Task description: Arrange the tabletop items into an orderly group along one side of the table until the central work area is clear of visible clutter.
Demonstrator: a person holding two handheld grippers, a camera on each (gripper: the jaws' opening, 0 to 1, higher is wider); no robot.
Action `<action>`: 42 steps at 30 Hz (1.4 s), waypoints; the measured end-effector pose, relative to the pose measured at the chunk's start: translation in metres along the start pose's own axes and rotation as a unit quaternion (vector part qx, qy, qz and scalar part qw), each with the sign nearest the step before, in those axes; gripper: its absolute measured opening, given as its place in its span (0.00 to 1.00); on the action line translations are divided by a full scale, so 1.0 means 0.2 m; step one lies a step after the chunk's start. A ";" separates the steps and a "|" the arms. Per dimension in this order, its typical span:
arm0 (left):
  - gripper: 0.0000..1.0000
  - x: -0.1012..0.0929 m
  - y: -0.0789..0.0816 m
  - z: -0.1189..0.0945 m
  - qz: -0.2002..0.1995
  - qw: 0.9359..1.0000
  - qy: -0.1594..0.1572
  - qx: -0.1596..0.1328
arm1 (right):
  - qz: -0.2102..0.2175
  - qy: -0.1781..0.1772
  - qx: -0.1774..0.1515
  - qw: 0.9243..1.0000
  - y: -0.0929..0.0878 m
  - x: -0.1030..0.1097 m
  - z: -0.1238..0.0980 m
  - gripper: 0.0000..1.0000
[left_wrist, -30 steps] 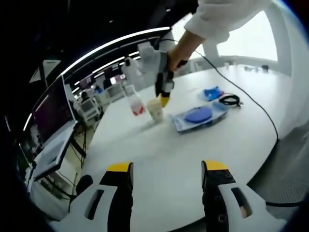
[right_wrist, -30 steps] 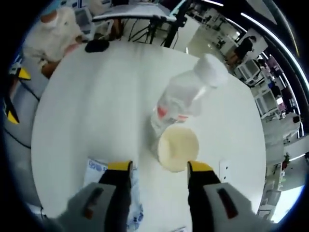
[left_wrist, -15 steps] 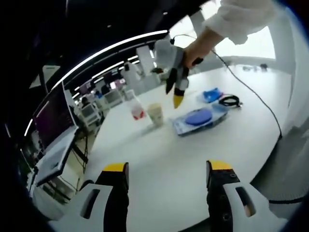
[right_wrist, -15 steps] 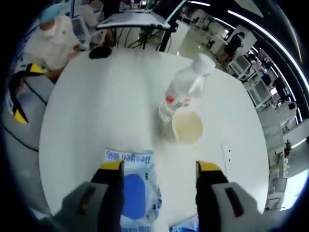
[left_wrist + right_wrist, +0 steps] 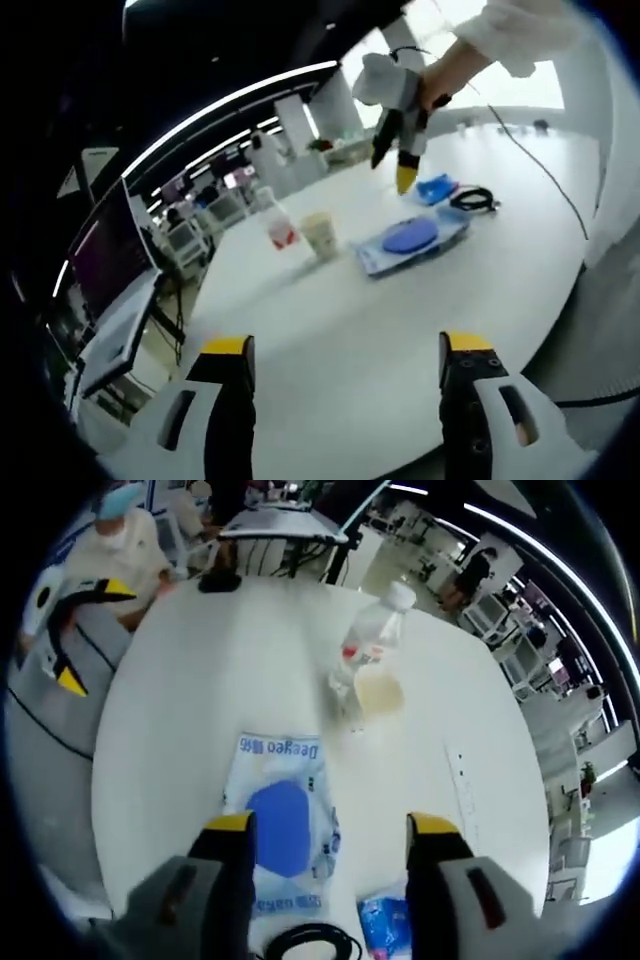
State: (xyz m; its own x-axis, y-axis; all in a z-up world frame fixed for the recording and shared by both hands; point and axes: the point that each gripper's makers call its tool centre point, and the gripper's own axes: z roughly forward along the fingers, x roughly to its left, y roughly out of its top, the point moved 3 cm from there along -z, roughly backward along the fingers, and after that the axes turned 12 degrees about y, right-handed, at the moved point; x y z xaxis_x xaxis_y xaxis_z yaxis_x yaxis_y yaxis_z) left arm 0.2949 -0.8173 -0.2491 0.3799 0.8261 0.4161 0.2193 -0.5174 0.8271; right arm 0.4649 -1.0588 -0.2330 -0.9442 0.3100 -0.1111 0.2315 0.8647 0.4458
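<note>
Right claw: jaws apart, nothing between them; also seen in the left gripper view, held in a hand, raised above the counter near the far items.
Left claw: jaws apart, empty, low over the bare near part of the counter.
Change: a second ago the right claw stood close over the cup with its jaws either side of it; it has since drawn back and lifted, so the wipes pack and the cable have come into its view. The cup and bottle sit where they were.
Cup: upright, touching or just beside the bottle, toward one edge of the counter.
Wipes pack: flat, blue oval on top, near the middle of the counter, apart from the cup.
Blue packet: small, just beside the pack's near corner.
Black cable: coiled, next to the blue packet.
Reading: the cup and bottle look placed as a pair. The pack, packet and cable remain loose in the work area; the pack is probably the next pick.
</note>
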 end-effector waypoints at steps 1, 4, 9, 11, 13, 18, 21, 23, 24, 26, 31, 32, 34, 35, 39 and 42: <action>0.72 0.00 0.00 0.00 0.001 1.000 0.000 0.000 | 0.005 -0.001 -0.003 1.000 -0.01 0.00 -0.01 0.59; 0.73 0.01 0.00 0.00 0.001 1.000 0.002 0.002 | 0.028 -0.004 -0.023 0.999 -0.04 0.03 -0.04 0.59; 0.72 -0.02 -0.01 0.01 0.007 1.000 -0.011 0.009 | 0.042 -0.005 -0.053 0.998 -0.08 0.10 -0.09 0.58; 0.72 -0.03 -0.01 0.01 0.007 1.000 -0.014 0.010 | 0.044 -0.010 -0.050 0.998 -0.10 0.12 -0.10 0.58; 0.72 -0.03 -0.02 0.01 0.006 1.000 -0.014 0.014 | 0.059 -0.013 -0.062 0.996 -0.12 0.14 -0.11 0.58; 0.71 -0.04 -0.03 0.01 0.005 1.000 -0.019 0.021 | 0.080 -0.020 -0.081 0.993 -0.15 0.19 -0.15 0.58; 0.71 -0.05 -0.03 0.01 0.009 0.999 -0.028 0.021 | 0.088 -0.024 -0.088 0.992 -0.17 0.23 -0.16 0.58; 0.71 -0.06 -0.03 0.01 0.010 0.999 -0.030 0.022 | 0.113 -0.023 -0.107 0.988 -0.18 0.26 -0.17 0.58; 0.71 -0.06 -0.03 0.01 0.008 0.999 -0.031 0.022 | 0.131 -0.022 -0.116 0.984 -0.20 0.28 -0.18 0.58; 0.70 -0.06 -0.04 0.02 0.002 0.999 -0.031 0.026 | 0.152 -0.041 -0.124 0.980 -0.24 0.32 -0.21 0.58; 0.69 -0.05 -0.04 0.02 -0.006 0.999 -0.027 0.028 | 0.218 -0.050 -0.147 0.964 -0.36 0.45 -0.22 0.58; 0.69 -0.05 -0.04 0.02 -0.005 0.999 -0.028 0.028 | 0.228 -0.052 -0.148 0.961 -0.38 0.46 -0.22 0.57; 0.69 -0.06 -0.04 0.02 -0.003 0.999 -0.034 0.026 | 0.251 -0.066 -0.156 0.953 -0.43 0.50 -0.26 0.57; 0.69 -0.07 -0.04 0.01 -0.002 0.999 -0.038 0.026 | 0.261 -0.070 -0.165 0.949 -0.44 0.51 -0.27 0.57; 0.69 -0.08 -0.03 0.01 -0.002 0.999 -0.043 0.024 | 0.304 -0.091 -0.191 0.929 -0.51 0.55 -0.35 0.58; 0.69 -0.09 -0.04 0.01 -0.006 0.998 -0.049 0.025 | 0.310 -0.104 -0.198 0.924 -0.55 0.59 -0.41 0.58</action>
State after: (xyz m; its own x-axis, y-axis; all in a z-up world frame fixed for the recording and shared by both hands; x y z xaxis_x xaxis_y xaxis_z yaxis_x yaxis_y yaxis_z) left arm 0.2886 -0.8289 -0.2633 0.4622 0.8080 0.3653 0.2680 -0.5200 0.8111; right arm 0.3085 -1.1487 -0.2227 -0.5832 0.8026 0.1250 0.5710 0.2956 0.7659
